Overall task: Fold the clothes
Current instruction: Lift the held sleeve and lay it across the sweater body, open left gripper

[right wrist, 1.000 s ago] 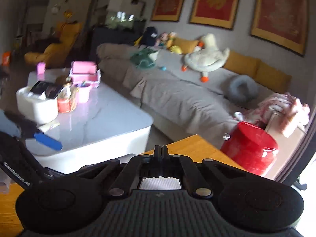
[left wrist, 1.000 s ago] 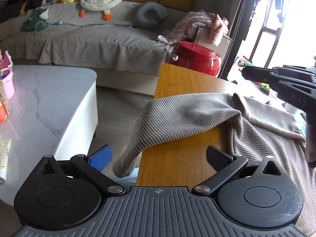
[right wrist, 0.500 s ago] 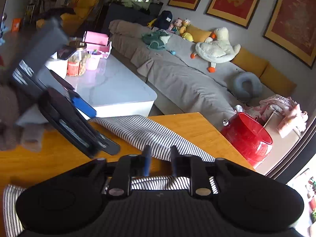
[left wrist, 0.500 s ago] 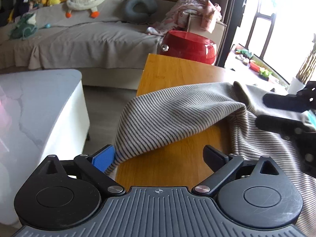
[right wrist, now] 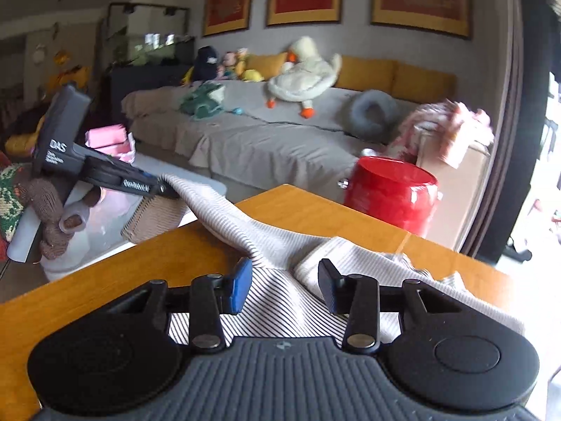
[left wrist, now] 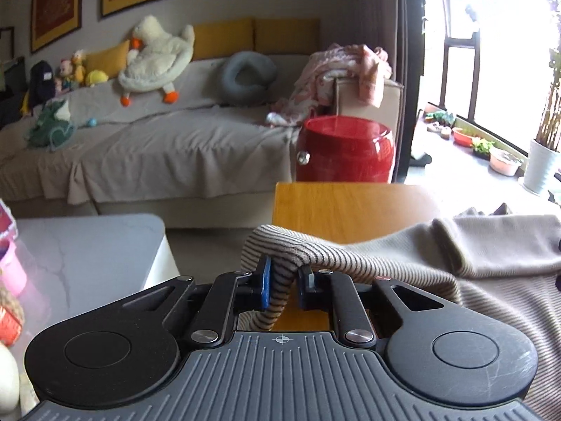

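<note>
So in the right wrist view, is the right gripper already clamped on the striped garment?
No, the right gripper has its jaws apart over the striped garment, with clear gaps between its pads and the cloth.

Striped garment (left wrist: 403,256): soft ribbed knit cloth, matt. Table (right wrist: 115,263): smooth wood w/ slight sheen. Red bucket (left wrist: 345,151): glossy plastic; left gripper (left wrist: 283,286): matt black plastic.

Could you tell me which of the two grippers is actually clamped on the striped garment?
The left gripper: it pinches the striped garment's cuff, while the right gripper stands open.
</note>
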A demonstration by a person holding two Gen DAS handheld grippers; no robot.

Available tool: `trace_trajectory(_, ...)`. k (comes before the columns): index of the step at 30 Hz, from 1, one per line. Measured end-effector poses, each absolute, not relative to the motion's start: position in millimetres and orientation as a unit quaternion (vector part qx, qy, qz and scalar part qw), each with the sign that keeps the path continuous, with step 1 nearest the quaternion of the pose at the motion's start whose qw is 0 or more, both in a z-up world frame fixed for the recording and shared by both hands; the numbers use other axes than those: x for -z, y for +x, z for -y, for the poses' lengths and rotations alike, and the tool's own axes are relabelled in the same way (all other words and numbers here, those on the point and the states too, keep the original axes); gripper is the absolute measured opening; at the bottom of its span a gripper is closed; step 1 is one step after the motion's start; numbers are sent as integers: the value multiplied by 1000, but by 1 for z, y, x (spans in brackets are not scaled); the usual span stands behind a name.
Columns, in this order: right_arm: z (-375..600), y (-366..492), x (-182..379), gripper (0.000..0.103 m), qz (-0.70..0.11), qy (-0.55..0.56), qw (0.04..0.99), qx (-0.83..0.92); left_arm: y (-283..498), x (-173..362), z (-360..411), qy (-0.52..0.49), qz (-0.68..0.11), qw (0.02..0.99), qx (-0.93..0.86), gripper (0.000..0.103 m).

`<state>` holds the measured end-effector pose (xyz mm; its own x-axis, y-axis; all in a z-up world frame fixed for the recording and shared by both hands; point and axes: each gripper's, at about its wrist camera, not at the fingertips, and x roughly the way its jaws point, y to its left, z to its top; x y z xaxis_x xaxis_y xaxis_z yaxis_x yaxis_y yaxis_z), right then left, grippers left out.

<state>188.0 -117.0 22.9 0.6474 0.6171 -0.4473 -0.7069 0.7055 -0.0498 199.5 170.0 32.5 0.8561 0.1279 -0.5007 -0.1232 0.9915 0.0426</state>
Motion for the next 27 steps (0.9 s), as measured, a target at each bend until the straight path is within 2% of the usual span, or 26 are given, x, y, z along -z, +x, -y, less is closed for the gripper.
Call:
trace_trajectory(5,152,185,-21,52,-202,-72,915,-342,211,-65,-124,34,-226,973,-23,15)
trace_trajectory(14,216,174,-9,58,-206,0,935,-287,235,-90,-7,126,-191,970,77,14)
trace_trajectory(20,251,163,8,65,-208,52,935,-283,251,-70,66,163,-212,954,133,15)
trace_trajectory(27,280,160,26,68,-208,96,936,-269,266,-44,102,159,-258,940,156,16)
